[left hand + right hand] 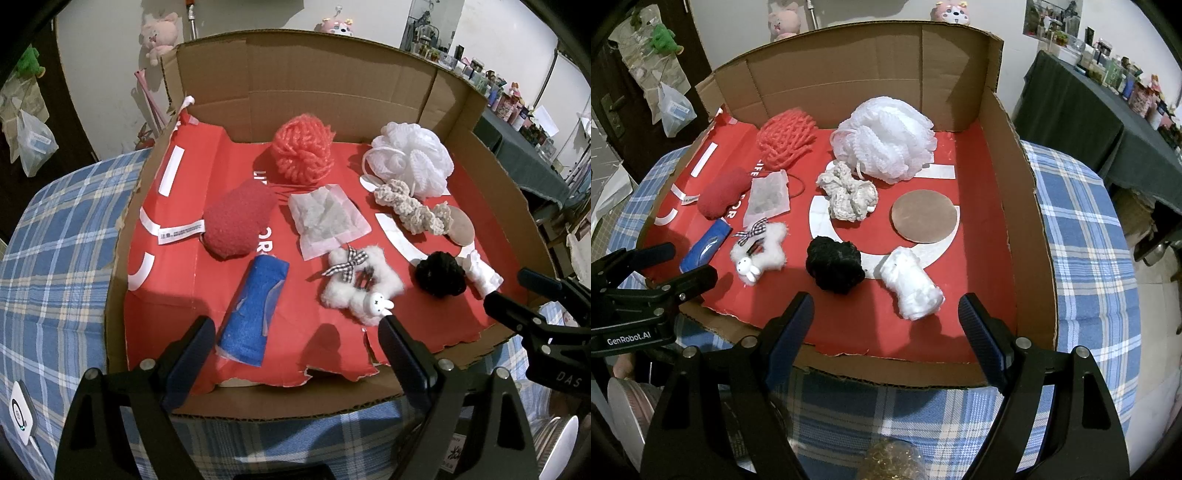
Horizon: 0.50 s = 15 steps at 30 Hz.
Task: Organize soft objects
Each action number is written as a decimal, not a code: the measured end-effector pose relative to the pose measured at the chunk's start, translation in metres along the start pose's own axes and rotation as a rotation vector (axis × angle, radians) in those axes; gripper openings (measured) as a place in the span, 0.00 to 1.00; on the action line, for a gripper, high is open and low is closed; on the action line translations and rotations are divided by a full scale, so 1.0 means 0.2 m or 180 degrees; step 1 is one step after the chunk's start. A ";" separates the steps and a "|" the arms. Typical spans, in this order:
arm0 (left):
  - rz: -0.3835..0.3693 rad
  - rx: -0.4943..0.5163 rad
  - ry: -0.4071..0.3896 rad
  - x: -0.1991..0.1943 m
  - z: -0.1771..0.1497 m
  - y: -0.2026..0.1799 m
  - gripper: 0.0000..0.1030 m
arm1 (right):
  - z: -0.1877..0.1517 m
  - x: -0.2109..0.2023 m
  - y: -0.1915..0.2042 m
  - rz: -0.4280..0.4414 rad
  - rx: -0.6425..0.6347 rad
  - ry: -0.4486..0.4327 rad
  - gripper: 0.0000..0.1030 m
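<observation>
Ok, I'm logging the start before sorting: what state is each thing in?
left gripper: open, empty
right gripper: open, empty
cardboard box: open-topped, front wall torn
blue pack: lying flat
white roll: lying on its side
white mesh pouf: loose, untouched

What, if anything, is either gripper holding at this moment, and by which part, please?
Nothing is held. The left gripper and the right gripper both stand open and empty, short of the cardboard box of soft things.

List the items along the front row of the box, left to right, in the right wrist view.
Blue sponge roll → white fluffy star clip → black scrunchie → white rolled cloth.
</observation>
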<state>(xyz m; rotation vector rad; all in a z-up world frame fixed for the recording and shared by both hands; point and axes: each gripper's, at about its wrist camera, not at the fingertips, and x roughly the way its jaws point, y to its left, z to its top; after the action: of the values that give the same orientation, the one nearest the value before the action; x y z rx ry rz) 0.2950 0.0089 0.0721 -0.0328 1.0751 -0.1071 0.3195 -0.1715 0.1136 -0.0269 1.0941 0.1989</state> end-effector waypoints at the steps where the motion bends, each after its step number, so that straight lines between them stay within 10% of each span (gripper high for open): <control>1: -0.0002 0.0004 -0.0002 0.00 0.00 0.00 0.89 | 0.00 0.00 0.00 -0.0002 0.0001 0.0000 0.78; 15: 0.0000 0.0010 0.0001 0.00 0.00 0.00 0.89 | 0.00 0.00 0.00 -0.0003 0.0000 -0.0001 0.78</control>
<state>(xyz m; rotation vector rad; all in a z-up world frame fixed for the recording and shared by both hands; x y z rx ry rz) 0.2953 0.0093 0.0720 -0.0298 1.0751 -0.1088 0.3193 -0.1713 0.1137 -0.0275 1.0938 0.1982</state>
